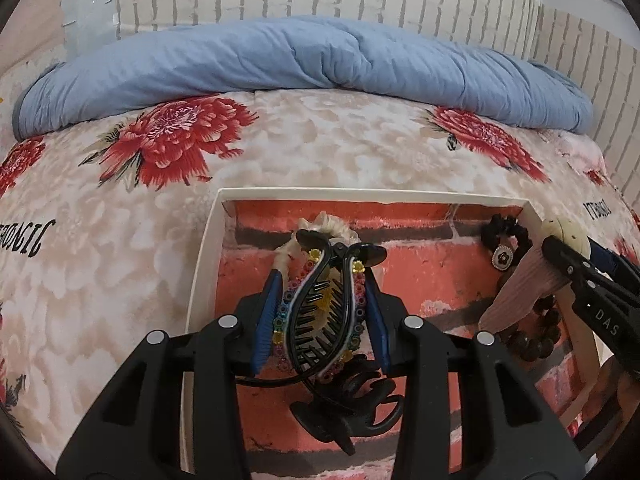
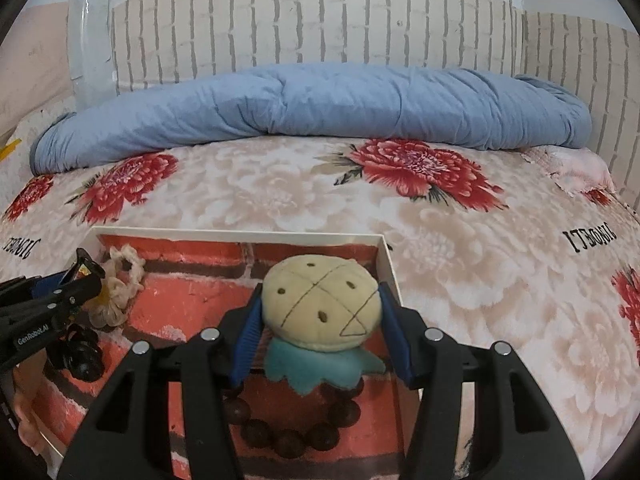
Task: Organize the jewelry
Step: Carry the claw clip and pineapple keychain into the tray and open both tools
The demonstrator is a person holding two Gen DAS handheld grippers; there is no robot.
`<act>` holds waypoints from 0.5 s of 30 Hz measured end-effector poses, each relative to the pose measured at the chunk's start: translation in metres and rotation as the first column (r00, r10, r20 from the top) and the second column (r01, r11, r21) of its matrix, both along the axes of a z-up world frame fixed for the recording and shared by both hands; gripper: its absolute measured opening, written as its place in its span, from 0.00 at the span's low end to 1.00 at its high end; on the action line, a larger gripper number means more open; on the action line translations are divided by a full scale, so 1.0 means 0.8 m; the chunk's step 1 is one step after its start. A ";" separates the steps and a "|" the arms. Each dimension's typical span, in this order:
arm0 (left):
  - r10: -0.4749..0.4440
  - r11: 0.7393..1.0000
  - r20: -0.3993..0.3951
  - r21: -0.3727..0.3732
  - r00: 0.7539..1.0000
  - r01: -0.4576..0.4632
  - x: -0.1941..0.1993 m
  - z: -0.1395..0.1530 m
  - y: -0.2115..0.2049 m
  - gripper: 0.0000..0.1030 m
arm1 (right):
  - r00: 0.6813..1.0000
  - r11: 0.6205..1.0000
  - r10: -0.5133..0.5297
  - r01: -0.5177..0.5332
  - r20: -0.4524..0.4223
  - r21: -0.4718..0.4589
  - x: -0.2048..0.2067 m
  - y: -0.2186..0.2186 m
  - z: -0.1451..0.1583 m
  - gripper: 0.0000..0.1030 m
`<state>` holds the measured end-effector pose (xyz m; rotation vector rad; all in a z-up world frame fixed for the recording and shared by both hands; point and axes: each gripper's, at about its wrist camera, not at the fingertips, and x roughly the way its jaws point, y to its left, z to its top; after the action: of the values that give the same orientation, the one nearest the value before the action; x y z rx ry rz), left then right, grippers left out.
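Left tool (image 1: 322,312) clamps a beaded black hair clip (image 1: 320,316) over the brick-lined box (image 1: 204,256) on the bed's near edge — right tool (image 2: 320,328) pinches a plush pineapple clip (image 2: 320,304) above brown beads (image 2: 288,436)

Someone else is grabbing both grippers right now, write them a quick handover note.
Left gripper: shut on the beaded hair clip, held over the box.
Right gripper: shut on the plush hair clip, over the box's right end.
Already in the box: cream scrunchie, black claw clip, black flower hair tie, wooden bead bracelet.
Left: set both held pieces down in the box and release. Nothing else loose shows on the bedspread.
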<state>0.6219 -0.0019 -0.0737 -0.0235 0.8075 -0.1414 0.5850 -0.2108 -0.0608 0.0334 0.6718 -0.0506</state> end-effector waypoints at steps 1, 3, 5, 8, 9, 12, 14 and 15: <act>-0.002 1.000 -0.005 0.011 1.000 0.002 0.000 0.000 -0.002 0.38 | 1.000 1.000 0.004 -0.004 -0.011 -0.004 0.001 0.000 -0.002 0.53; -0.009 0.999 -0.010 0.034 1.000 0.010 -0.001 -0.001 -0.006 0.38 | 0.999 1.000 0.010 -0.010 -0.037 -0.005 0.002 0.001 -0.007 0.53; -0.007 0.999 -0.011 0.046 1.000 0.007 -0.002 -0.001 -0.007 0.38 | 0.999 1.000 0.015 -0.015 -0.052 -0.001 0.003 0.002 -0.010 0.53; -0.009 0.999 -0.018 0.048 1.000 0.010 -0.002 -0.002 -0.007 0.38 | 0.998 1.000 0.019 -0.019 -0.065 -0.005 0.004 0.004 -0.015 0.53; -0.007 0.999 -0.020 0.050 1.000 0.008 -0.002 -0.002 -0.006 0.38 | 0.998 1.000 0.017 -0.017 -0.063 -0.005 0.004 0.003 -0.015 0.53; -0.009 0.999 -0.024 0.053 1.000 0.010 -0.001 -0.003 -0.007 0.39 | 0.998 1.000 0.012 -0.012 -0.064 0.004 0.004 0.002 -0.016 0.53; -0.012 0.998 -0.029 0.056 0.999 0.014 -0.001 -0.005 -0.008 0.40 | 0.997 1.000 0.014 -0.013 -0.070 0.009 0.005 0.001 -0.018 0.53; -0.015 0.998 -0.032 0.056 0.999 0.016 -0.001 -0.005 -0.008 0.40 | 0.997 1.000 0.015 -0.014 -0.073 0.008 0.006 0.002 -0.019 0.53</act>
<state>0.6215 -0.0084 -0.0778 0.0338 0.8428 -0.1331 0.5895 -0.2095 -0.0761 0.0336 0.7449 -0.0355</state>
